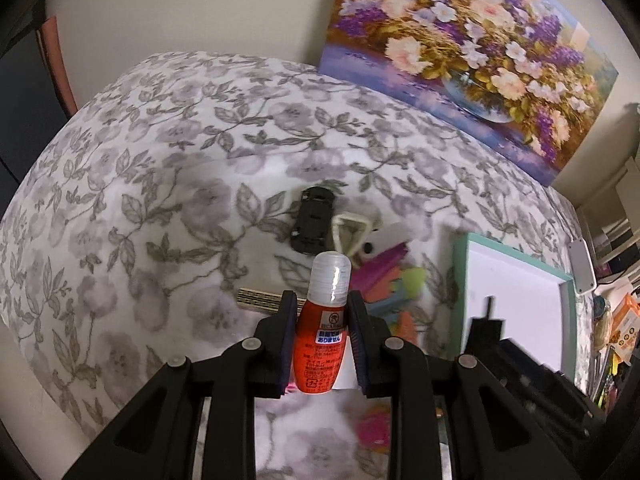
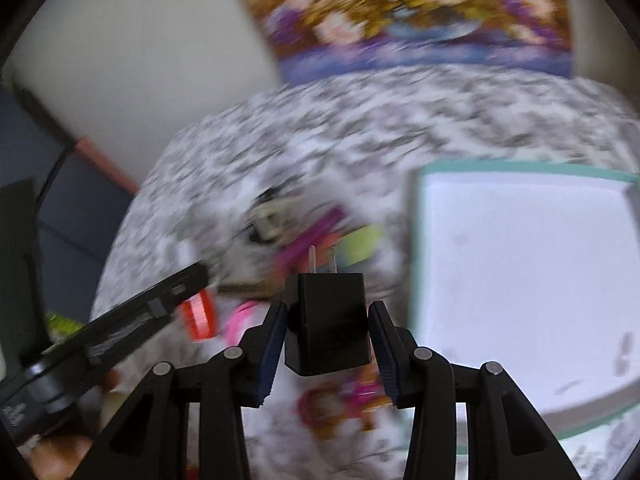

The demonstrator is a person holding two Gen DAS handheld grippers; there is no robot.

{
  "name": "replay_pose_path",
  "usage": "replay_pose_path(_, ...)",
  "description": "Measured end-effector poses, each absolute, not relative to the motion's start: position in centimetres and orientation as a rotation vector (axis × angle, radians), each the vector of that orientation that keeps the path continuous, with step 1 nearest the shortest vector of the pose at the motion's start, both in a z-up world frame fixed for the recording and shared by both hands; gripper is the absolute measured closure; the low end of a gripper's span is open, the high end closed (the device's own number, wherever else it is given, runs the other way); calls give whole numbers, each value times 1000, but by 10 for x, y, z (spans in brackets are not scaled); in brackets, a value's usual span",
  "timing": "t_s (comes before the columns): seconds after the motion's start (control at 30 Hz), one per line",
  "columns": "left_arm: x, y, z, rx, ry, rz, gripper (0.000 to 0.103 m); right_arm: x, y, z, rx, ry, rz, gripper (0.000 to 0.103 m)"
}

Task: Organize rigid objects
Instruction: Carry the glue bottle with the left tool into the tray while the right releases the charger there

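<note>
The left gripper (image 1: pixel 322 320) clamps an orange bottle (image 1: pixel 320 344) left of the box (image 1: pixel 460 280); the right gripper (image 2: pixel 328 328) clamps a black plug (image 2: pixel 326 320) beside that box (image 2: pixel 416 240).

The floral-covered bed (image 1: pixel 160 200) carries a black toy car (image 1: pixel 313 219) and teal-rimmed box (image 1: pixel 516 292).

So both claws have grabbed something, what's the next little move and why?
Probably carry the right gripper, shut on the black plug adapter, over the empty white tray beside it. The left gripper holds the orange bottle, likely next.
</note>
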State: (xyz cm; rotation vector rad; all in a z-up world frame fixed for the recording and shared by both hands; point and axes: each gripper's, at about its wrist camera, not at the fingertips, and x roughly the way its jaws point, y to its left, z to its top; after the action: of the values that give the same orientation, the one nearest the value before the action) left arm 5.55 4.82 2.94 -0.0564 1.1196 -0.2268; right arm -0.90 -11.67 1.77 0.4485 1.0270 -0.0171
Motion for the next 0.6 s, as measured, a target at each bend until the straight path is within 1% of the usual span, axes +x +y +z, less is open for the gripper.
replay_pose_path(0.1,52,26,42,-32,1124,-253,77,-19,-144,22,416,1011,-149,58)
replay_pose_path(0.3,42,-34,59,9,1114,-343,77,-38,-209,17,466,992,-356,58)
replay_pose_path(0.43,36,-76,55,42,1121,-398,77,-50,-241,10,487,988,-457,58)
replay_pose_path(0.6,34,-118,37,66,1149,-442,77,-60,-267,9,453,968,-561,58)
